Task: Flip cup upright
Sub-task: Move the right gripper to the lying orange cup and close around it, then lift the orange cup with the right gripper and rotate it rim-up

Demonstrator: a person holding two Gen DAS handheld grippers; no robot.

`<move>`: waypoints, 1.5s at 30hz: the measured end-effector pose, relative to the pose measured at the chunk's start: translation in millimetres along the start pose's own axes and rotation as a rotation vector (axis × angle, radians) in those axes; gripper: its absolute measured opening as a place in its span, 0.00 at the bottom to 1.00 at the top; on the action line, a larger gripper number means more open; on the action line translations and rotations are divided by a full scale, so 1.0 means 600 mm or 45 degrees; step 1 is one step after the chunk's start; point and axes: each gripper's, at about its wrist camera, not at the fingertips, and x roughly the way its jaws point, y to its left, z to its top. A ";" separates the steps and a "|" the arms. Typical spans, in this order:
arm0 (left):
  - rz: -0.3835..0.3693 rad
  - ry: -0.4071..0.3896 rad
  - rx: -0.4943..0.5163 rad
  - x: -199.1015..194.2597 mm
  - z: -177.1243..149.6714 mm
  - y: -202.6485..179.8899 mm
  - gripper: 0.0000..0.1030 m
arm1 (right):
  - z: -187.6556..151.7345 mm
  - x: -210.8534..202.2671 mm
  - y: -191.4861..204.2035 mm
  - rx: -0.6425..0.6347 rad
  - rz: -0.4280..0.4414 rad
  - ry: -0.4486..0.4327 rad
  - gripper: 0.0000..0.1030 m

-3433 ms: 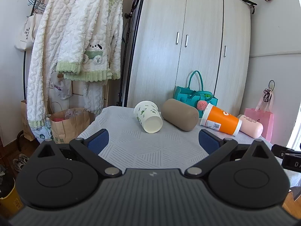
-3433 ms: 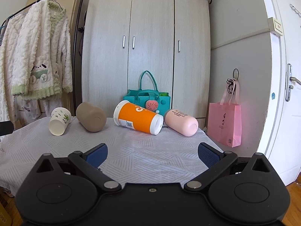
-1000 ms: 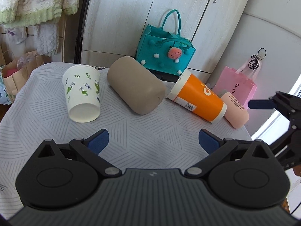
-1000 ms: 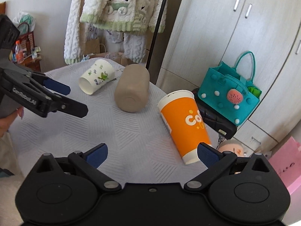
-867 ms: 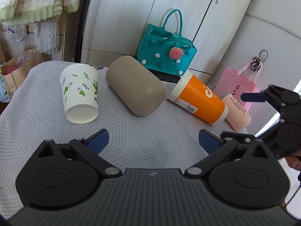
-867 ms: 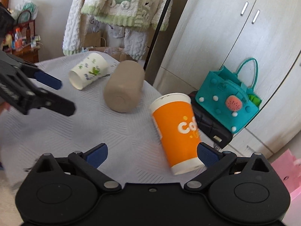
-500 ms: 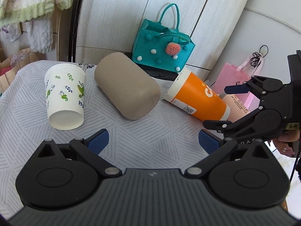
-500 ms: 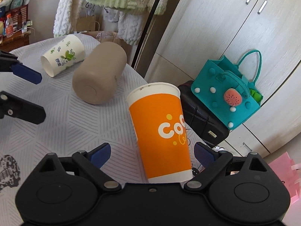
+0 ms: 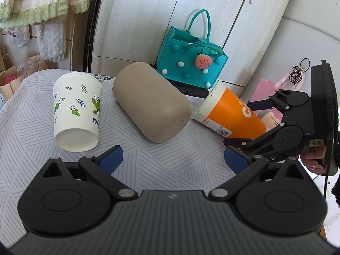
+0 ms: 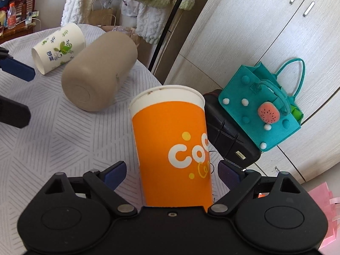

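An orange paper cup (image 10: 172,146) lies on its side on the cloth-covered table (image 10: 63,140), rim pointing away. My right gripper (image 10: 170,174) is open, with a finger on each side of the cup's lower body, not pressing it. In the left wrist view the same cup (image 9: 231,114) lies at the right with the right gripper (image 9: 252,127) around its far end. My left gripper (image 9: 172,157) is open and empty above the table's near middle. A white leaf-print cup (image 9: 76,112) and a beige cup (image 9: 150,102) also lie on their sides.
A teal felt bag (image 10: 267,104) and a black case (image 10: 229,131) sit beyond the table's far edge by the wardrobe. A pink cup (image 9: 271,118) lies behind the orange one. A pink bag (image 9: 267,89) and a clothes rack (image 9: 91,21) stand around the table.
My right gripper has moved in on the orange cup until its open fingers straddle the cup's body. My left gripper has drifted slightly closer to the table and cups.
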 end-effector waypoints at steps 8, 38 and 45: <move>-0.002 0.016 0.001 0.009 -0.002 -0.001 1.00 | -0.006 0.019 -0.006 0.021 0.002 0.036 0.74; -0.119 0.001 -0.057 -0.134 -0.076 0.022 1.00 | -0.020 -0.159 0.126 0.247 0.048 -0.005 0.74; -0.160 0.030 -0.060 -0.174 -0.108 0.048 1.00 | -0.025 -0.177 0.184 0.305 0.129 0.034 0.74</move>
